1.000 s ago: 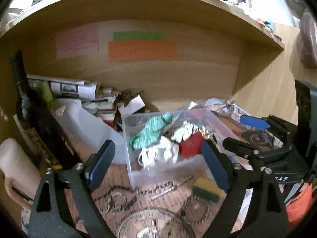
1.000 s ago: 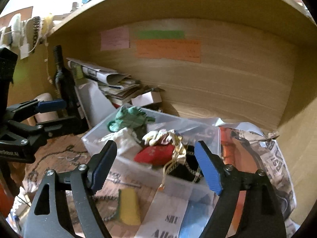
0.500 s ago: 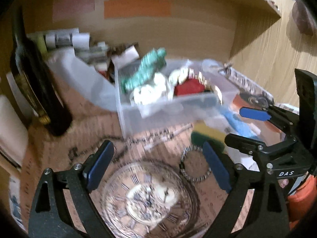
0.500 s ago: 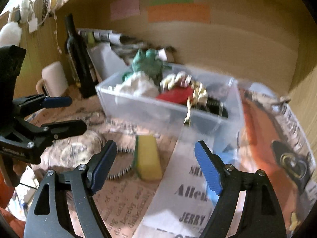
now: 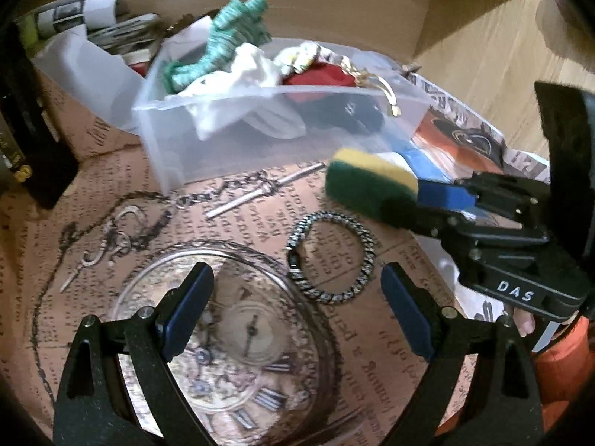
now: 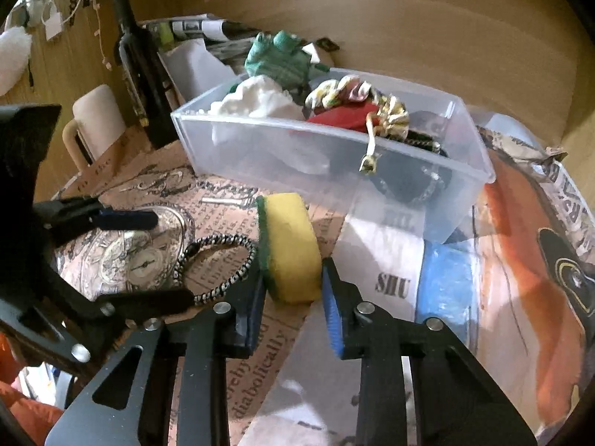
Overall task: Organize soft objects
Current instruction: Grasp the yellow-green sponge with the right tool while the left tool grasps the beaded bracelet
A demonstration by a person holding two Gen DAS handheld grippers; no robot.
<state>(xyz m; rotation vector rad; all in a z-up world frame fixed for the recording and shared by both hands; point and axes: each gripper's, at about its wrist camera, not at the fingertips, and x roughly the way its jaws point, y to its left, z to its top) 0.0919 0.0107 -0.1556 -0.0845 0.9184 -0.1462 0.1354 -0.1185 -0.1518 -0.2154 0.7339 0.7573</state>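
A yellow sponge with a green scrub side point(image 6: 292, 245) lies in front of a clear plastic bin point(image 6: 461, 163). My right gripper point(image 6: 292, 290) is shut on the sponge's near end; it also shows in the left wrist view point(image 5: 431, 200) holding the sponge point(image 5: 368, 182). The bin point(image 5: 238, 137) holds a green knit piece point(image 5: 223, 48), white cloth point(image 6: 260, 100), a red item point(image 6: 346, 117) and a gold scrunchie. My left gripper point(image 5: 297, 312) is open and empty, above a striped hair band point(image 5: 331, 256) that lies on the printed paper.
A dark bottle point(image 6: 139, 70) and a pale mug point(image 6: 95, 122) stand at the left. Rolled newspapers point(image 5: 85, 11) and a white container point(image 5: 85, 70) sit behind the bin. Printed paper with a pocket watch picture point(image 5: 238, 334) covers the table. Wooden walls close the back and right.
Both grippers have dropped toward the table. My right gripper has closed on the sponge. My left gripper has come down above the hair band.
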